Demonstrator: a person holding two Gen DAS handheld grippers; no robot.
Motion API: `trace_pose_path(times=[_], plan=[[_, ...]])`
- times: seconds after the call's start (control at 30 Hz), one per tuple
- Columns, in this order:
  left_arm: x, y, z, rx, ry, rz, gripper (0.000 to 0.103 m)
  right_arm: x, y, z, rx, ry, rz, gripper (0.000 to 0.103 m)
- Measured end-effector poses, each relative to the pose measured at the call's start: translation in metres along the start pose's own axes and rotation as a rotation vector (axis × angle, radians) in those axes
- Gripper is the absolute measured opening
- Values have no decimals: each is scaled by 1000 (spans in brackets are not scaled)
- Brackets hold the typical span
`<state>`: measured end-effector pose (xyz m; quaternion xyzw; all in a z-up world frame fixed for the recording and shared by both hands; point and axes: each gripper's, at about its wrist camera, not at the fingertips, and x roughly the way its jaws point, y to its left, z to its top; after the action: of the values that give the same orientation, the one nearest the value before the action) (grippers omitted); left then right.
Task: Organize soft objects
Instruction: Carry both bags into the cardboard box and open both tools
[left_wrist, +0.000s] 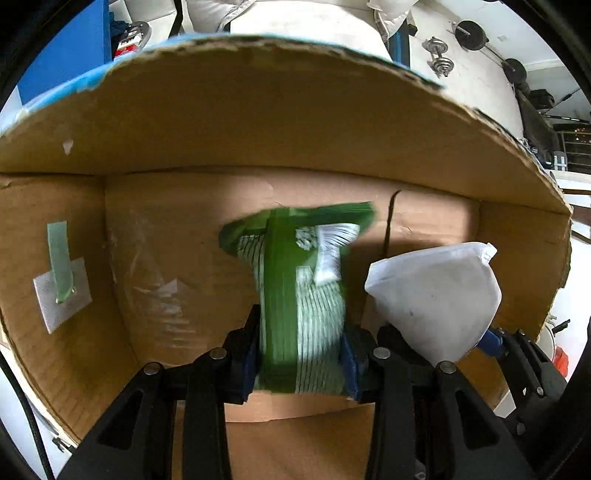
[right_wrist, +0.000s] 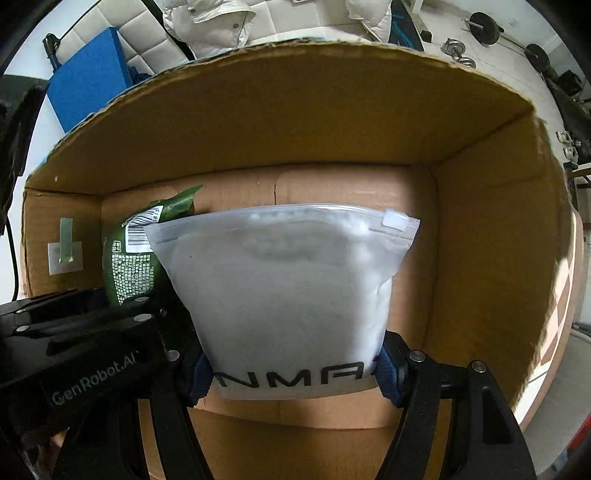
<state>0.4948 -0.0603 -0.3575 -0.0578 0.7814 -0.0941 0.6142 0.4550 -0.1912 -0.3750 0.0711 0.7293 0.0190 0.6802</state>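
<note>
My left gripper (left_wrist: 301, 363) is shut on a green soft packet (left_wrist: 301, 295) with white print and holds it upright inside an open cardboard box (left_wrist: 258, 122). My right gripper (right_wrist: 293, 373) is shut on a frosted white zip pouch (right_wrist: 284, 295) with black letters, held inside the same box (right_wrist: 480, 206). The green packet (right_wrist: 129, 266) shows left of the pouch in the right wrist view, with the left gripper's black body (right_wrist: 74, 332) below it. The white pouch (left_wrist: 436, 295) shows right of the green packet in the left wrist view.
A white label with a green strip (left_wrist: 61, 284) is stuck on the box's left inner wall. Beyond the box lie a blue board (right_wrist: 88, 81), white padded jackets (right_wrist: 210, 26) and dumbbells (left_wrist: 439, 55) on the floor.
</note>
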Motion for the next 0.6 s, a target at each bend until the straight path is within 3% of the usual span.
trace_pose_path(times=[0.07,0.17,0.23,0.27,0.37,0.47,0.6], plan=[[-4,0,-3,-9,12,3,41,-1,3,-6,-11,3,-1,76],[-17,1,-14,7,-22,44,77,-4,2,-8,-27,6,-5,80],[-30,1,-23,15,-59,67,84,-12,9,-16,-36,-1,-15,85],[-39,1,-31,20,-76,75,91,-19,11,-19,-43,-13,-14,94],[-62,2,-57,20,-131,97,95,-38,15,-32,-64,-45,-4,103],[-89,5,-87,22,-191,118,102,-57,22,-51,-101,-92,-32,103],[-113,-5,-122,48,-253,142,102,-85,25,-82,-111,-140,-40,103]])
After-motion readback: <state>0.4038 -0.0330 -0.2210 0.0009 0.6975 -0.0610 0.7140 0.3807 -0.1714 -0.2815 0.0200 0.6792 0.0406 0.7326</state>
